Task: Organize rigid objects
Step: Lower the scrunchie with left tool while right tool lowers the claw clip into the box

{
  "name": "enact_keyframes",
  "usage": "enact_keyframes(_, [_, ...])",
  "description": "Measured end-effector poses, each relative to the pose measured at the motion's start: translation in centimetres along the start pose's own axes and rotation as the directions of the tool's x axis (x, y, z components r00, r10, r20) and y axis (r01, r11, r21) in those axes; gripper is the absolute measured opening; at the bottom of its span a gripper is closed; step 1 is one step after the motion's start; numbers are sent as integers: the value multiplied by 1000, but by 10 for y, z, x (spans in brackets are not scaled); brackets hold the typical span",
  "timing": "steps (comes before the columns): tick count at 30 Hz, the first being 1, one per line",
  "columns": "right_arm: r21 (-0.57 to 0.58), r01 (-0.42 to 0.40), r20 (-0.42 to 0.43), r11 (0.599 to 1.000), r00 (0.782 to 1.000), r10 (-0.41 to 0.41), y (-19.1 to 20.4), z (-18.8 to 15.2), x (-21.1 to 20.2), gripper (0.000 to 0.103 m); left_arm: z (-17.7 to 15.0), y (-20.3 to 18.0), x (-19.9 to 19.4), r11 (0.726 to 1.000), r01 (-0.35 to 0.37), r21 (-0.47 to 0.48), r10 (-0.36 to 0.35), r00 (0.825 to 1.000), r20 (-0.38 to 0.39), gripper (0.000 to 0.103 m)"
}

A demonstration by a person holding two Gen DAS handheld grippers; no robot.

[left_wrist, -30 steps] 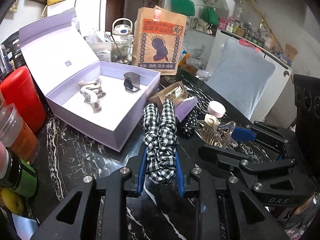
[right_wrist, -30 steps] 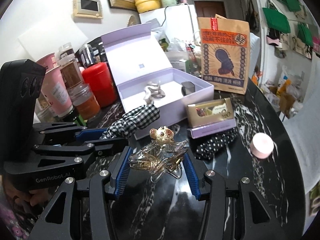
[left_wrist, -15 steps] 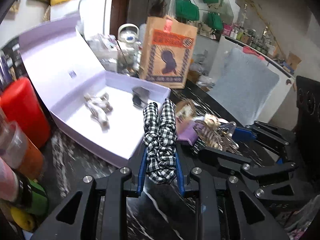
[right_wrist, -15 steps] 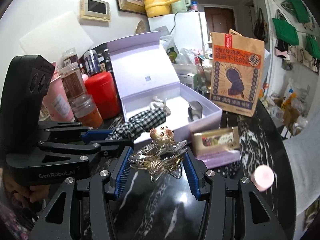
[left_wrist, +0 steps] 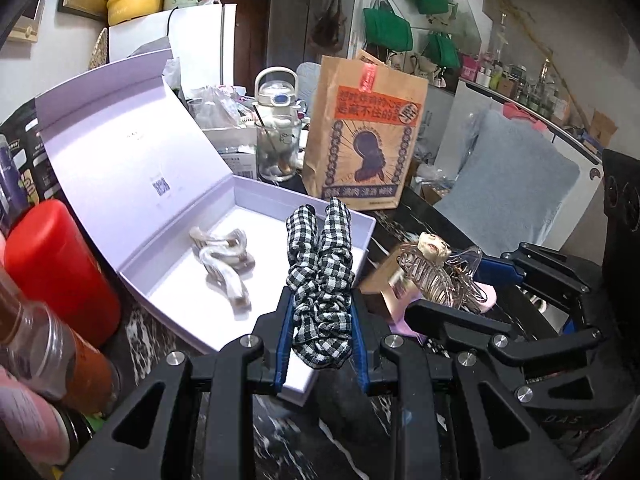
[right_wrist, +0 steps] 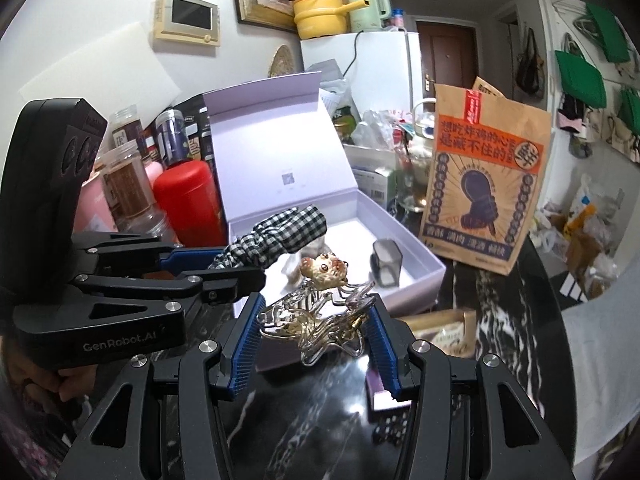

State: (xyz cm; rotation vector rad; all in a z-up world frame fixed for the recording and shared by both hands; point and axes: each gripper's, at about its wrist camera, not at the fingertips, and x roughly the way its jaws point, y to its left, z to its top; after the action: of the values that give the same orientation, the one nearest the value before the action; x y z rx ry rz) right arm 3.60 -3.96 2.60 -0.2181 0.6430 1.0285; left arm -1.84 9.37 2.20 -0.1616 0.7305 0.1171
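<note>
My left gripper (left_wrist: pixel 320 316) is shut on a black-and-white checked scrunchie (left_wrist: pixel 322 276), held over the near corner of the open lilac box (left_wrist: pixel 168 280). A pale wavy hair clip (left_wrist: pixel 224 260) lies inside that box. My right gripper (right_wrist: pixel 316 328) is shut on a clear claw hair clip with a small bear head (right_wrist: pixel 320 308), just in front of the box (right_wrist: pixel 416 276). In the right wrist view the left gripper (right_wrist: pixel 224 264) and its scrunchie (right_wrist: pixel 276 236) hang at the left, and a dark grey clip (right_wrist: pixel 386 266) stands in the box's right end. The right gripper (left_wrist: pixel 476 276) shows beside the scrunchie in the left wrist view.
A red canister (left_wrist: pixel 56 268) and jars (left_wrist: pixel 52 356) crowd the box's left side. A brown paper bag (left_wrist: pixel 362 136) stands behind it. A small gold-and-lilac box (right_wrist: pixel 444 328) and a dotted scrunchie (right_wrist: pixel 390 424) lie on the black marble table (right_wrist: pixel 320 432). A hand (right_wrist: pixel 44 380) holds the left gripper.
Both grippers rose and moved toward the lilac box, each keeping its grip. The box now looms larger and closer, with the scrunchie over its near corner.
</note>
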Motion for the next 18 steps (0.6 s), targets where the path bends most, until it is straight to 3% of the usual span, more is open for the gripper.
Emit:
enact_keyframes(6, [-13,2,0,1000,1000,-2,-6,19,14,50,15,9,8,1000,-13,-4,13,1000,16,25])
enact_keyframes(18, [-16,21,22,1000,1000,-21,-25,50,34,50,44,27,26,994,-105,-11,106,993,47,25])
